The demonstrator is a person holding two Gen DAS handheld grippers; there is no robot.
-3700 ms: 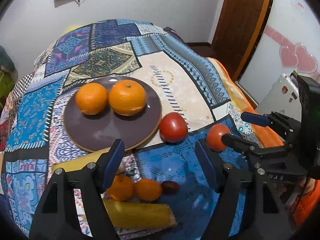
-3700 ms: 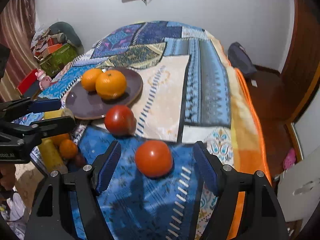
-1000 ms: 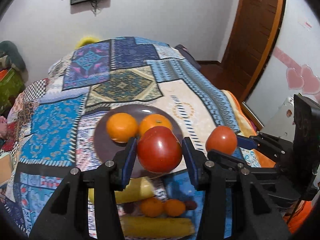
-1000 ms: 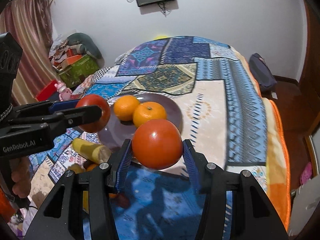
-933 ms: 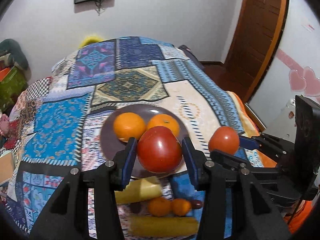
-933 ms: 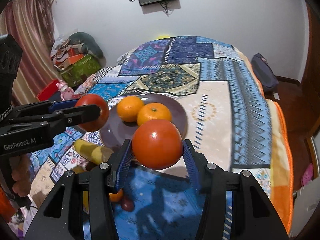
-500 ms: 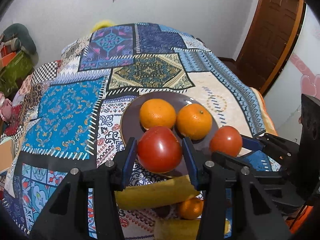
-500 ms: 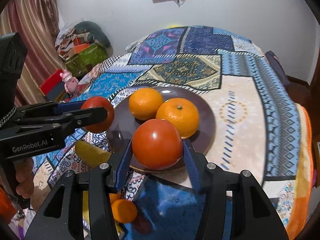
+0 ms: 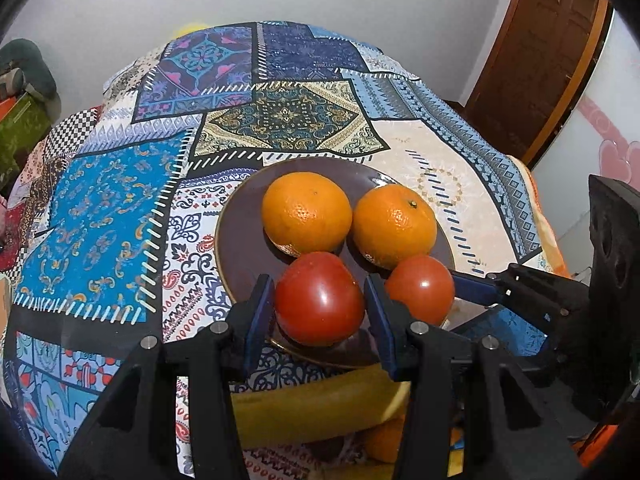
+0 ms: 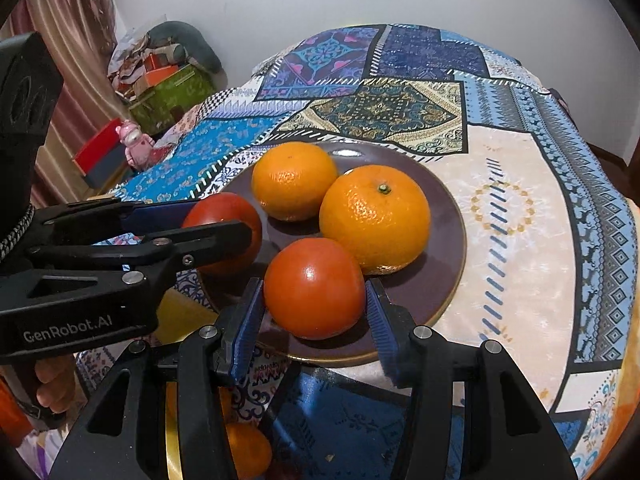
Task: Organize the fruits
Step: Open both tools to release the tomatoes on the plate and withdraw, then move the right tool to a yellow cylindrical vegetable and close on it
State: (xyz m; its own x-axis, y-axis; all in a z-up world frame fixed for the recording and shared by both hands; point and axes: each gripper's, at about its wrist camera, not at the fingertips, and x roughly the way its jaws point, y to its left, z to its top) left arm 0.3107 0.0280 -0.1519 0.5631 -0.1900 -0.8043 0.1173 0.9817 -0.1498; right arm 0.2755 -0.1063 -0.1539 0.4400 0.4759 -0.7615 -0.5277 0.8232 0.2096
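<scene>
Having carried both tomatoes from the bedspread, the left tongs (image 9: pixel 320 308) and right tongs (image 10: pixel 314 306), each clamping one, hovered over the plate (image 10: pixel 444 280), ready for release.

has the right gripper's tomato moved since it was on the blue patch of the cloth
Yes. The tomato, shut in the right gripper, has gone from the blue patch up and forward to the near edge of the plate, just in front of the oranges.

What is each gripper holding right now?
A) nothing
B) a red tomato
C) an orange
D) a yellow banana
B: the left gripper pinches one round red tomato and the right gripper another red tomato, both over the brown round plate.
</scene>
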